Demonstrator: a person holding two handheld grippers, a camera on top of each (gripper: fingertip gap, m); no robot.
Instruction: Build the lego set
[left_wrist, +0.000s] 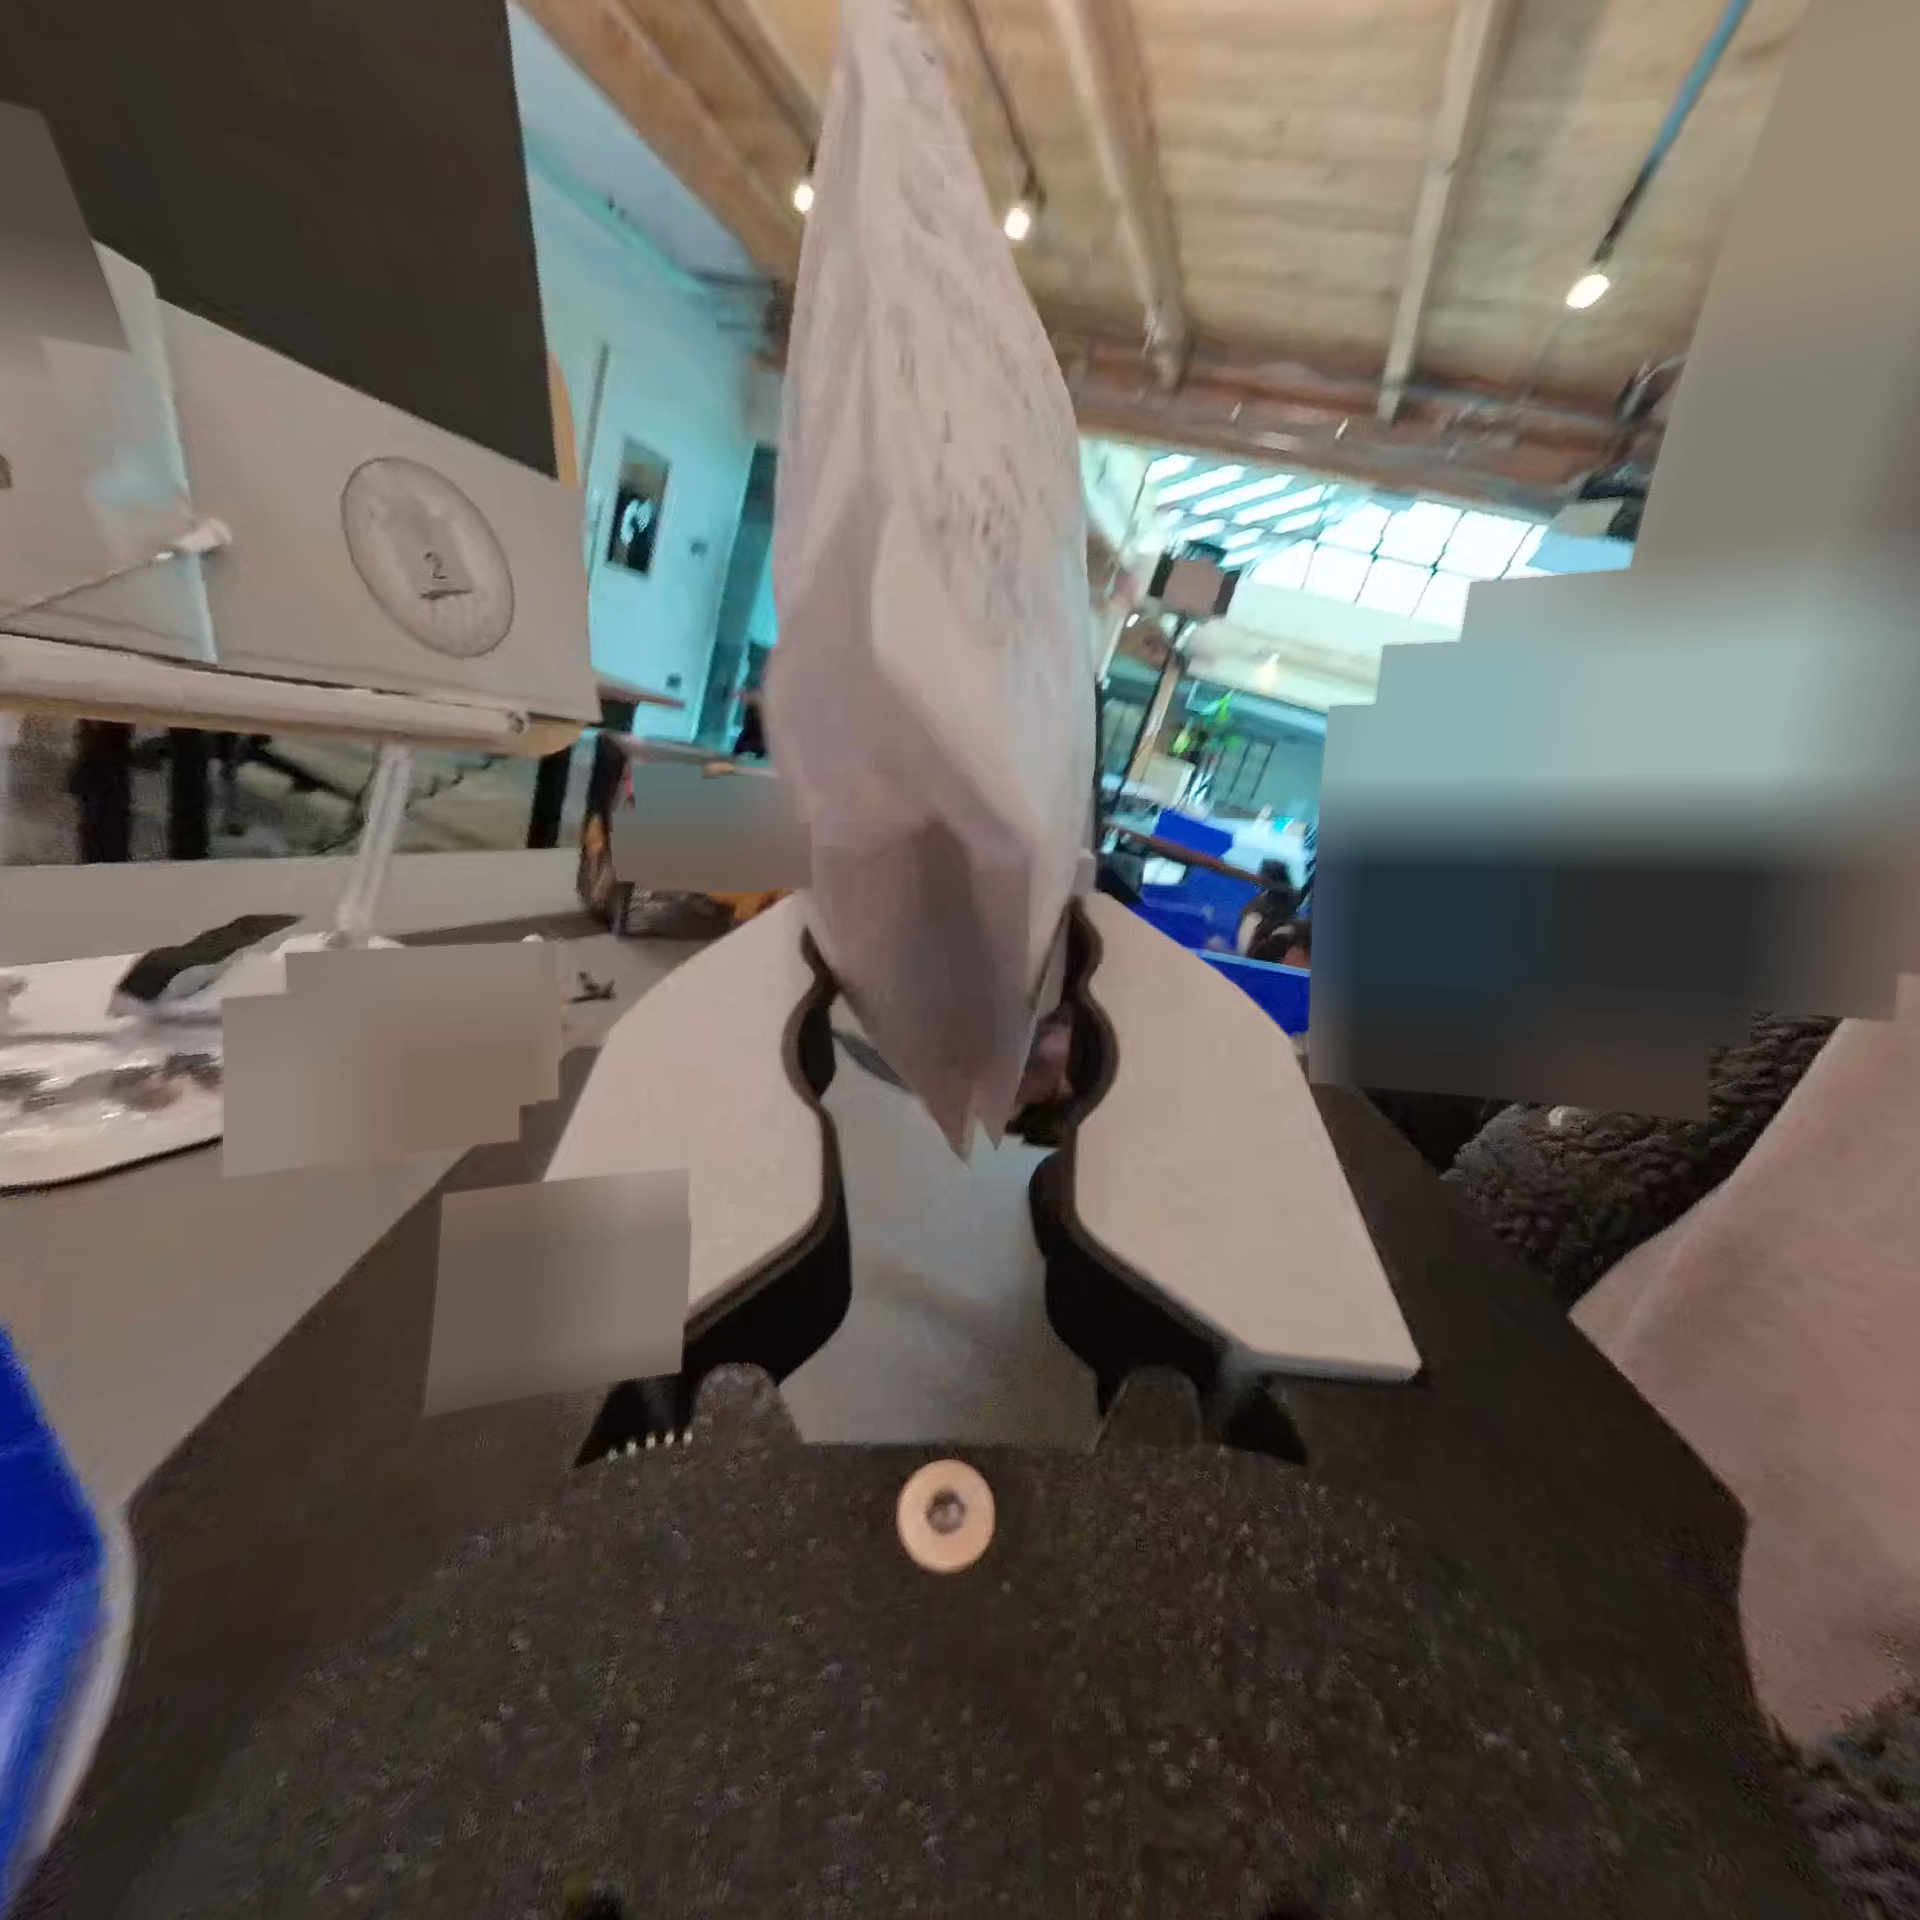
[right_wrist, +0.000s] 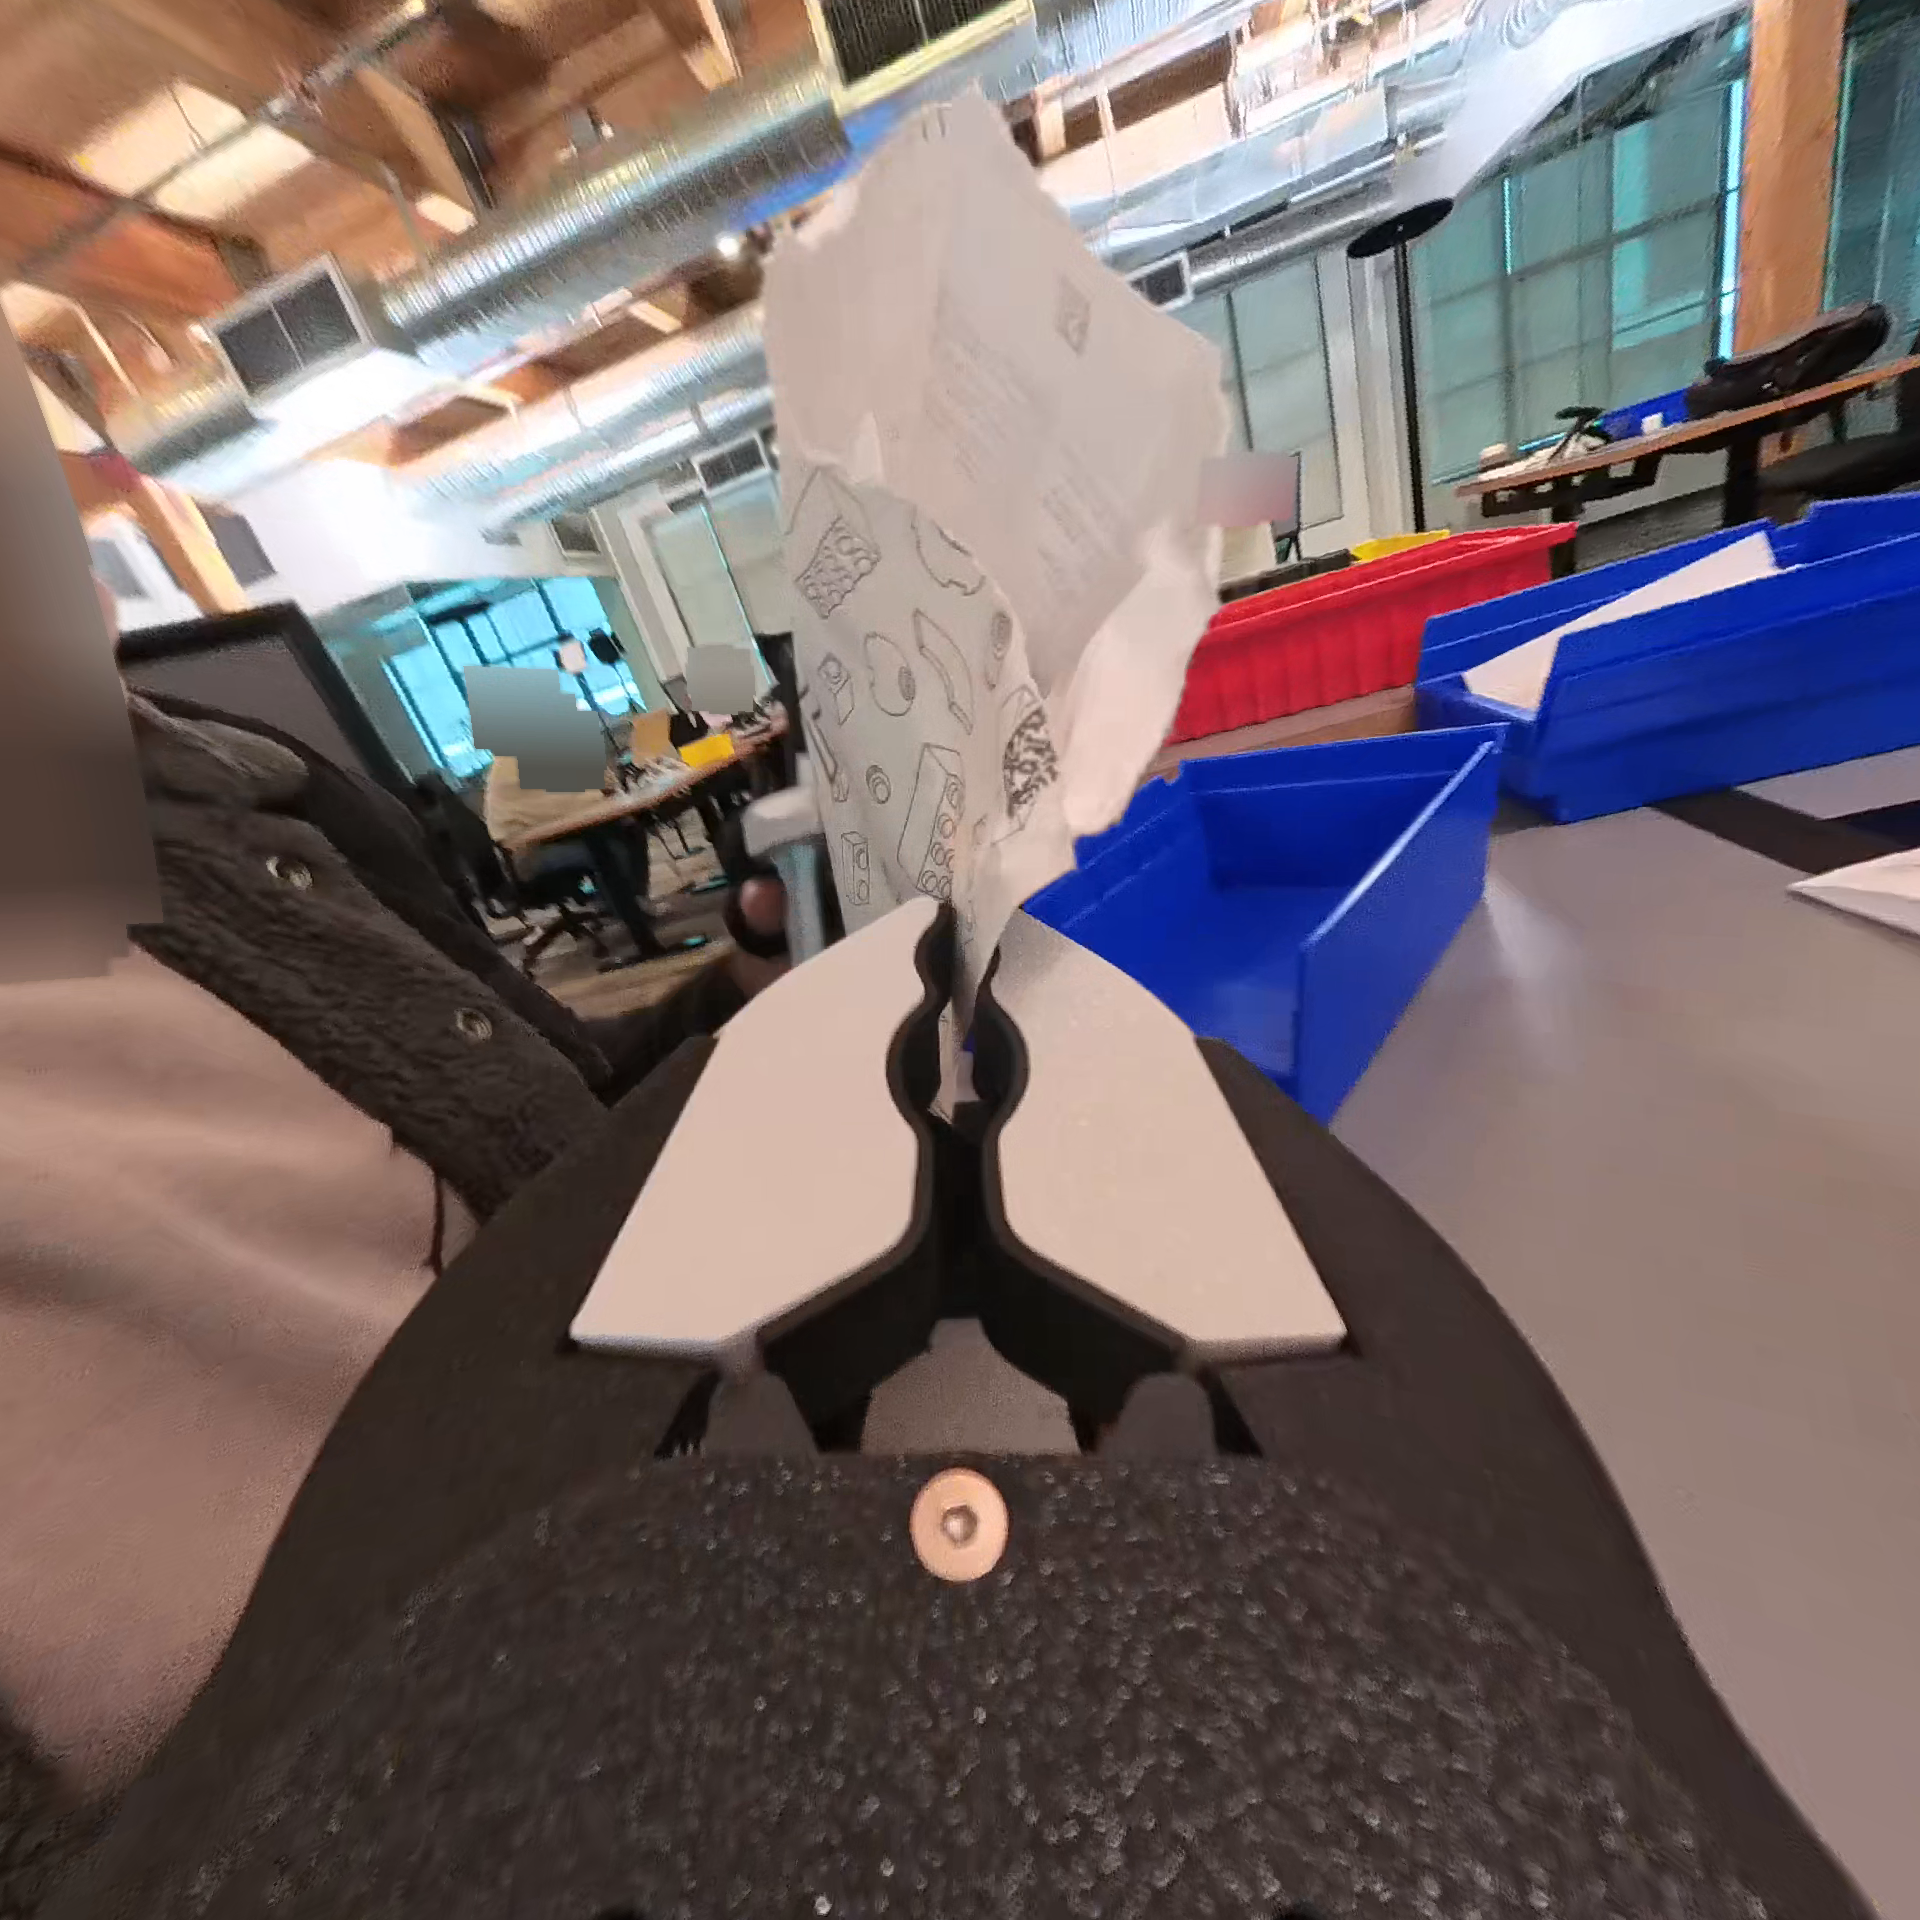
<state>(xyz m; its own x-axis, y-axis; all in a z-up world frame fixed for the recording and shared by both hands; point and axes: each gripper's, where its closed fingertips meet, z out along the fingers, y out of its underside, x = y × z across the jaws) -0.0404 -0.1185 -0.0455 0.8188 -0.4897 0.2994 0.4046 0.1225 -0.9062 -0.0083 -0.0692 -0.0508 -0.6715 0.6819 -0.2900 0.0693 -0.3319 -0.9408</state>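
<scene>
The left tongs (left_wrist: 940, 997) are closed narrowly on the lower end of a white paper bag (left_wrist: 925, 582), which stands up from between the fingers and is raised off the grey bench (left_wrist: 156, 1268); the right tongs (right_wrist: 961, 956) are nearly shut, pinching a torn white paper bag (right_wrist: 977, 582) printed with outline drawings of bricks, its ragged upper edge open to the air; whether the 2 views show 1 bag held at both ends or 2 separate pieces, I cannot tell. As a judgement, the build is at its very start: the packaging is only being opened, no assembled bricks show in either view, and sorting the parts and all of the assembly remain. In the left view a white box (left_wrist: 416, 561) with a round printed emblem leans on the bench, and a second packet (left_wrist: 94, 1060) lies flat near it; in the right view an empty blue bin (right_wrist: 1299, 883) sits just beside the tongs, with a red bin (right_wrist: 1371, 613) beyond. Fine print covers both bags, but blur makes it unreadable, and no brand mark is clear.
</scene>
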